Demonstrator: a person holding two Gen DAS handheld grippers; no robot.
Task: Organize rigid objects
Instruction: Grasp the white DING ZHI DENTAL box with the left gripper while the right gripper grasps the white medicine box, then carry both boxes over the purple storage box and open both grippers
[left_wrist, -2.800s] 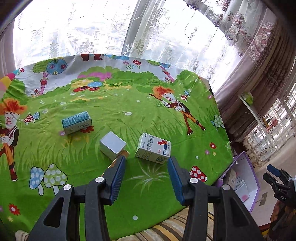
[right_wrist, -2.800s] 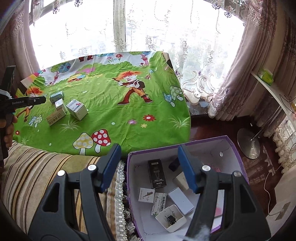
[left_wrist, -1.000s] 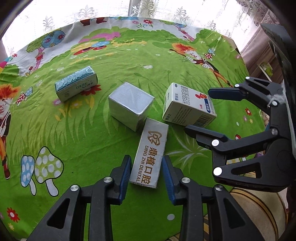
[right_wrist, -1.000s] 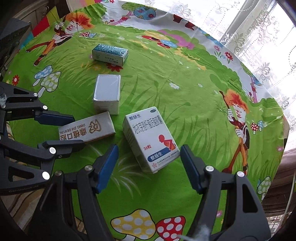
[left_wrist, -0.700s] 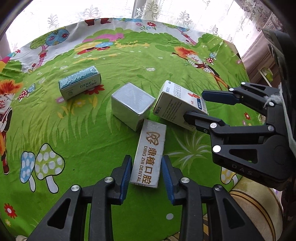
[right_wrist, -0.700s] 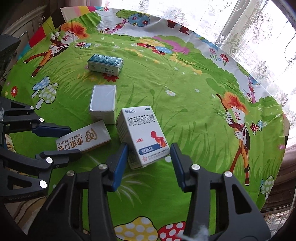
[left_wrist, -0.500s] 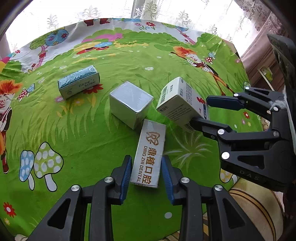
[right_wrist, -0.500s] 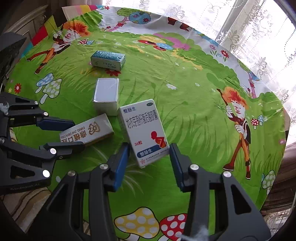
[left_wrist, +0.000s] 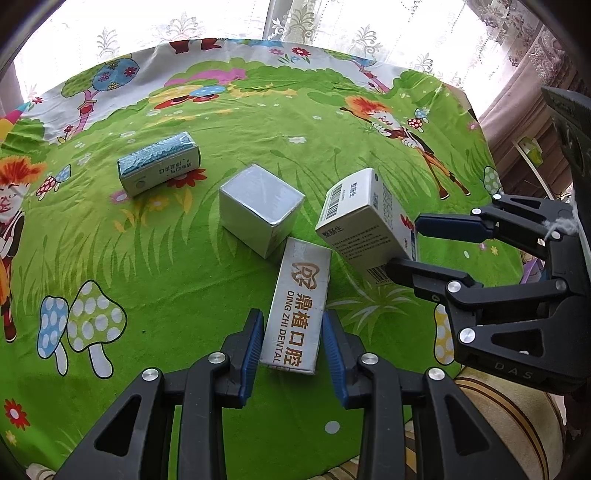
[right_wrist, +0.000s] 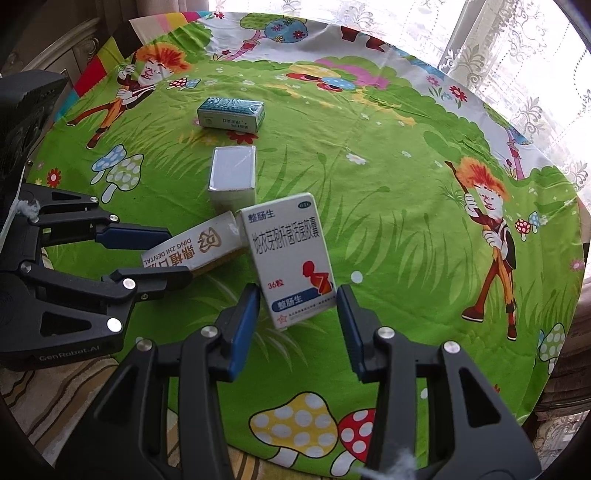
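A long white dental box (left_wrist: 295, 314) with orange lettering lies on the green cartoon tablecloth (left_wrist: 166, 266), and my left gripper (left_wrist: 291, 343) is shut on its near end. A white medicine box (right_wrist: 291, 254) with a red figure is tilted up off the cloth, with my right gripper (right_wrist: 295, 317) shut on its lower end. In the left wrist view the medicine box (left_wrist: 362, 229) hangs to the right in the right gripper (left_wrist: 404, 245). The right wrist view shows the left gripper (right_wrist: 177, 254) gripping the dental box (right_wrist: 195, 247) at the left.
A silver-grey box (left_wrist: 258, 206) stands just beyond the dental box, and a teal-topped box (left_wrist: 159, 168) lies farther back left. A striped cushion (left_wrist: 498, 413) borders the near table edge. Lace curtains hang behind the table.
The right gripper closed on the medicine box and tipped it up off the cloth. The left gripper stayed still around the dental box.
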